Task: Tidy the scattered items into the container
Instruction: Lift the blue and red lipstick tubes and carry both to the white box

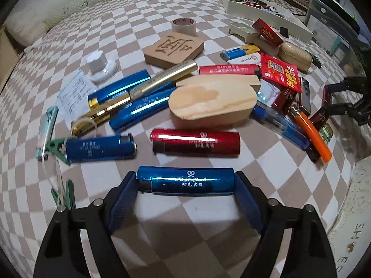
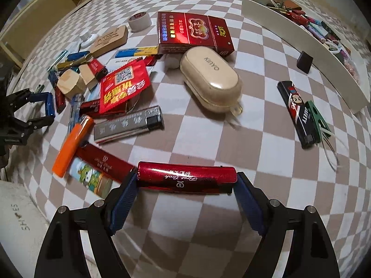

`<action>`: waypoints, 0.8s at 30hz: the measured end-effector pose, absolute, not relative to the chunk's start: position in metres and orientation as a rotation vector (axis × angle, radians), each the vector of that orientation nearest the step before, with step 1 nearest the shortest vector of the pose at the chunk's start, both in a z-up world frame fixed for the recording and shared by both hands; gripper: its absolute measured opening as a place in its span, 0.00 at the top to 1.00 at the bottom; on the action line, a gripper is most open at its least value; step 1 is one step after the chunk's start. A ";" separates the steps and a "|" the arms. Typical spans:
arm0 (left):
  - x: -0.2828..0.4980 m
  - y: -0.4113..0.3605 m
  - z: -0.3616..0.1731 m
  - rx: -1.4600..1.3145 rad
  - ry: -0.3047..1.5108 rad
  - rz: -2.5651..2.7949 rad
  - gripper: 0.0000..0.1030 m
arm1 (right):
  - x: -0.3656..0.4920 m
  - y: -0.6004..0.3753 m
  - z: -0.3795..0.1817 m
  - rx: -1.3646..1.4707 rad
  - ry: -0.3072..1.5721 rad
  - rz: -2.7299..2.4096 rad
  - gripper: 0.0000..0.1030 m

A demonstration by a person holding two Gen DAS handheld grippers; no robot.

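Left claw: closed end to end on the blue lighter, one pad pressed against each end.
Blue lighter: held crosswise just above the checked cloth; white lettering is turned up.
Right claw: closed lengthwise on the red lighter, both pads seated on its ends.
Red lighter: held crosswise near the cloth, just beside the cartoon-printed lighter and the orange lighter.
Container: a white tray is seen at the far right of the cloth, already loaded with small items; well apart from both claws.
Scattered items: lighters, wooden blocks, a tape roll, a red cigarette pack, a beige case and a red sachet are spread across the cloth.
Black lighter: laid near the tray, touching a green clip.
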State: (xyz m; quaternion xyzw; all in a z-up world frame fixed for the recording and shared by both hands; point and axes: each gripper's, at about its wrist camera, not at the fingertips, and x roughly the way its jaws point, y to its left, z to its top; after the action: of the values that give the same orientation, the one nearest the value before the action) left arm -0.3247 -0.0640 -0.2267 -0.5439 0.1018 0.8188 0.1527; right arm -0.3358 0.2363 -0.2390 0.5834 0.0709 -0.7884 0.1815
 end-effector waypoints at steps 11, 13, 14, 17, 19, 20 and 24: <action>-0.305 -0.064 -0.209 -1.603 0.256 2.386 0.19 | -0.324 0.248 -0.226 1.676 0.060 -2.220 0.19; -0.302 -0.063 -0.201 -1.586 0.244 2.399 0.19 | -0.320 0.255 -0.219 1.668 0.024 -2.225 0.19; -0.301 -0.063 -0.196 -1.579 0.233 2.407 0.19 | -0.318 0.258 -0.215 1.661 0.007 -2.231 0.19; -0.300 -0.063 -0.184 -1.576 0.224 2.449 0.19 | -0.310 0.267 -0.198 1.631 -0.038 -2.249 0.19; -0.298 -0.064 -0.176 -1.564 0.203 2.464 0.19 | -0.308 0.270 -0.190 1.615 -0.061 -2.248 0.19; -0.296 -0.064 -0.172 -1.557 0.193 2.470 0.19 | -0.305 0.273 -0.185 1.605 -0.074 -2.249 0.19; -0.289 -0.065 -0.160 -1.534 0.216 2.502 0.19 | -0.301 0.268 -0.171 1.566 -0.110 -2.249 0.19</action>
State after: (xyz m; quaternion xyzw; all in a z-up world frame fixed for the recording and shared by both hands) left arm -0.2890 -0.0645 -0.1598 -0.5186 0.0730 0.8461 0.0993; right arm -0.3006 0.2680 -0.1712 0.5598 -0.0393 -0.8036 0.1982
